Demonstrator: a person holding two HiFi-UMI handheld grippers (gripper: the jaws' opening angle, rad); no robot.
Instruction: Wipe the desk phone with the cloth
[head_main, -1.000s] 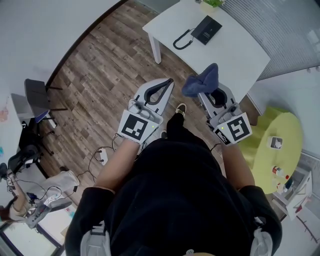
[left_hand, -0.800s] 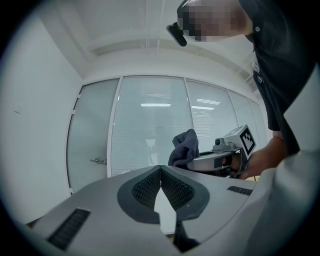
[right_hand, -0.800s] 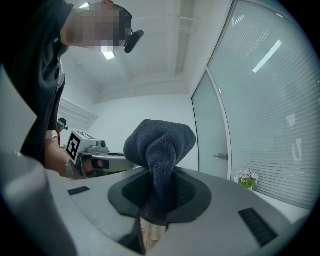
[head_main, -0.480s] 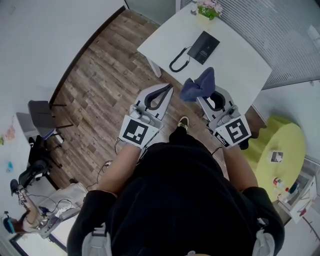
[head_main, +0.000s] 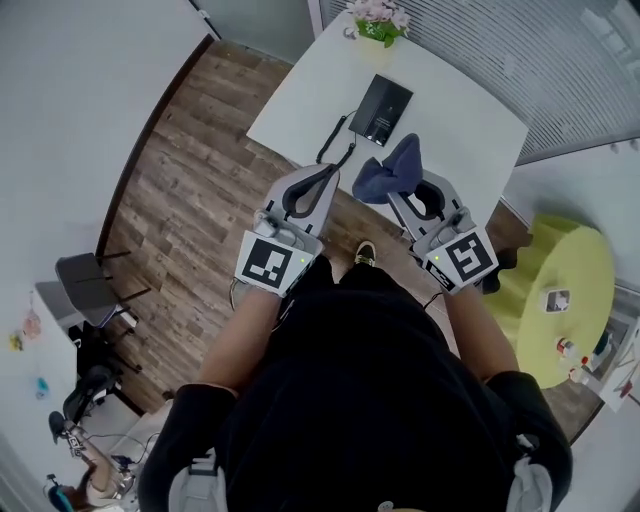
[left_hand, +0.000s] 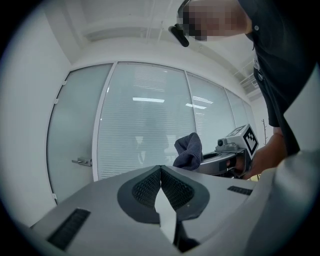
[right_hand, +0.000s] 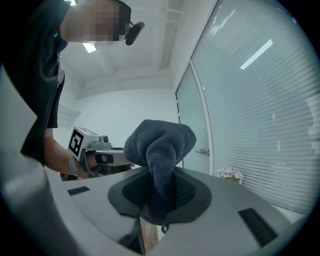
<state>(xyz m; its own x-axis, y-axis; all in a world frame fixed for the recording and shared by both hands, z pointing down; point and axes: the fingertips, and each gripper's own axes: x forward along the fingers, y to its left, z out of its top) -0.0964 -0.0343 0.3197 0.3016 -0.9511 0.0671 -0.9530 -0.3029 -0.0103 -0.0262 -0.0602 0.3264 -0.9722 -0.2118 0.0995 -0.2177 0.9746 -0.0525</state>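
A black desk phone (head_main: 379, 109) with a coiled cord (head_main: 334, 142) lies on the white table (head_main: 470, 125) ahead of me. My right gripper (head_main: 402, 188) is shut on a dark blue cloth (head_main: 390, 172), which bunches up above its jaws; the cloth (right_hand: 159, 150) fills the middle of the right gripper view. My left gripper (head_main: 326, 172) is shut with nothing in it, its pads (left_hand: 172, 187) pressed together. Both grippers are held side by side in the air, short of the table's near edge. From the left gripper view the cloth (left_hand: 189, 151) shows to the right.
A pot of pink flowers (head_main: 378, 18) stands at the table's far end, by the blinds. A round yellow-green table (head_main: 560, 290) with small items sits at the right. Wood floor lies to the left, with a dark chair (head_main: 85, 280) and cables beyond.
The table and phone have come nearer to both grippers and lower in the head view as I step toward them. The grippers keep their pose, the cloth still held.
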